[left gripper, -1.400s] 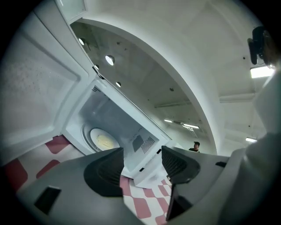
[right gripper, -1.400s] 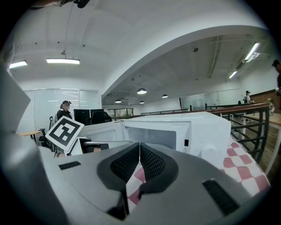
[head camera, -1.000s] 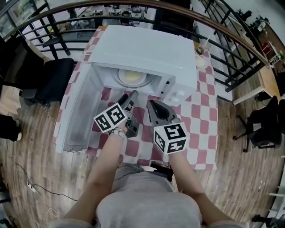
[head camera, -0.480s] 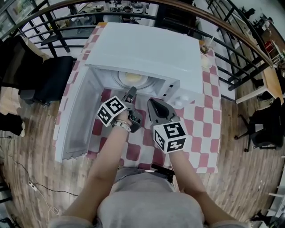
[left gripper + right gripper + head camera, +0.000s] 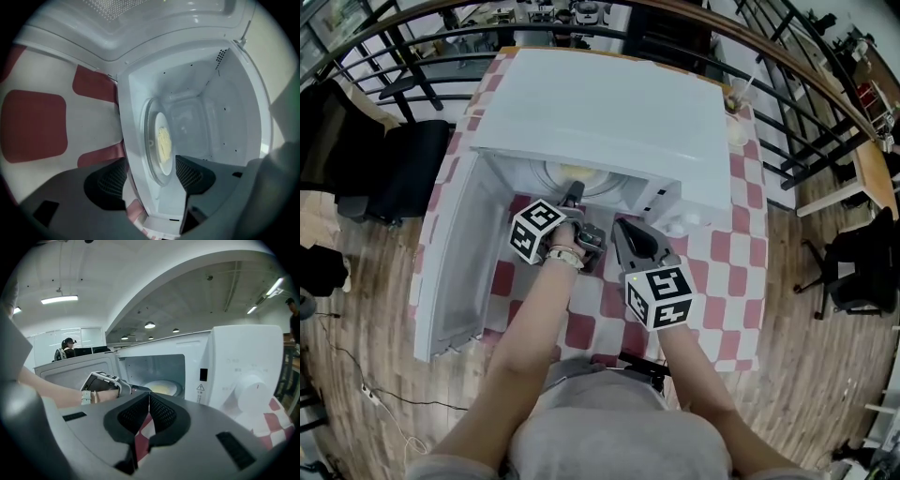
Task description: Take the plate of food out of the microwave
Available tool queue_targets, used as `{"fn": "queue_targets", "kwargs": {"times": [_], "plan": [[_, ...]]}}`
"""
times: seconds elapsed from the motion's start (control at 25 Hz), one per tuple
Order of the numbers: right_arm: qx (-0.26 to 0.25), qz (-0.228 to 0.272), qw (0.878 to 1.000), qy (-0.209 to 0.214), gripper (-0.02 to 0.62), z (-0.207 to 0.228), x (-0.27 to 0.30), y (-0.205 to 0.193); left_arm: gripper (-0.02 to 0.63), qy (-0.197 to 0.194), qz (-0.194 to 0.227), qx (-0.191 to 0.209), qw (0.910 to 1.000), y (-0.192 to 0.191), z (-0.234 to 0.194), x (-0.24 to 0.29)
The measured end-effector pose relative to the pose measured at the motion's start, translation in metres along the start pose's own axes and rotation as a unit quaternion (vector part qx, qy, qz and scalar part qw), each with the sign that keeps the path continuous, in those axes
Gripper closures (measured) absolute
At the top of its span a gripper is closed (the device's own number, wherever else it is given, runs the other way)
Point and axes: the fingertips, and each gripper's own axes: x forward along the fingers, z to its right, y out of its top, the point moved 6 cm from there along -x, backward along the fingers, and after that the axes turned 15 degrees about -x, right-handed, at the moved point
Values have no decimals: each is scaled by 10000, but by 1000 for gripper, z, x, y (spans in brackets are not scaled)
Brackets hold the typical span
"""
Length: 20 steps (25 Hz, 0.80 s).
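Note:
A white microwave (image 5: 600, 112) stands on the checked table with its door (image 5: 455, 253) swung open to the left. Inside lies a plate (image 5: 575, 172) of yellow food (image 5: 162, 143) on the turntable. My left gripper (image 5: 573, 193) is at the mouth of the cavity. Its jaws are opening, and they straddle the near rim of the plate (image 5: 156, 171) and the cavity's front sill without pressing on either. My right gripper (image 5: 622, 232) waits in front of the microwave, shut and empty (image 5: 149, 411). From it I see the left gripper (image 5: 105, 383) reaching in.
The red and white checked cloth (image 5: 722, 244) covers the table. The control panel with its knob (image 5: 251, 385) is right of the cavity. A cup with a straw (image 5: 733, 98) stands at the back right. A black chair (image 5: 403, 169) and railings surround the table.
My left gripper has moved forward from the cloth up to the microwave's opening, and its jaws have spread wider. The right gripper has barely moved.

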Motion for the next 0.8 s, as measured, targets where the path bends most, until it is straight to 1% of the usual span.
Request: {"fn": "queue_targets", "kwargs": {"times": [0.08, 0.24, 0.44, 0.64, 0.8], "plan": [[3, -47, 10000, 18, 568, 0, 3, -4, 293, 82, 14, -82, 9999, 1, -3, 4], [10, -136, 9999, 53, 569, 0, 8, -9, 293, 178, 42, -382, 9991, 6, -7, 9], [38, -224, 9997, 56, 569, 0, 10, -14, 293, 280, 24, -477, 9985, 6, -7, 18], [42, -255, 9997, 25, 568, 2, 9, -16, 294, 483, 17, -590, 9971, 6, -14, 21], [28, -275, 9996, 27, 569, 2, 7, -17, 295, 487, 15, -641, 9968, 7, -15, 22]]}}
